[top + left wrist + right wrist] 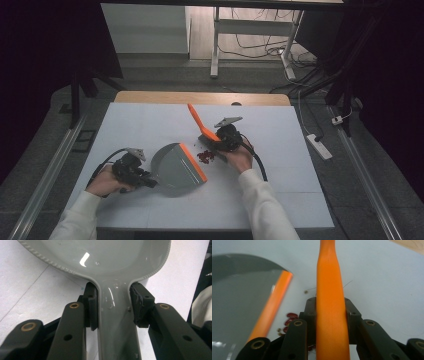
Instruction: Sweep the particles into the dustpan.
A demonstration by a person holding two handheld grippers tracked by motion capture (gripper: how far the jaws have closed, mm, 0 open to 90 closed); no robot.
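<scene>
On the table (150,120): dustpan (176,169) empty; beans (205,156) beside its lip.
Left gripper (113,307) clamps dustpan handle; right gripper (331,312) clamps brush (200,124).

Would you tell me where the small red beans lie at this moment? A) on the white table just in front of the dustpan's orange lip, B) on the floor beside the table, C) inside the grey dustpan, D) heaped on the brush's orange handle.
A: the red beans lie on the white table, just off the orange lip of the dustpan, beside the brush.
</scene>
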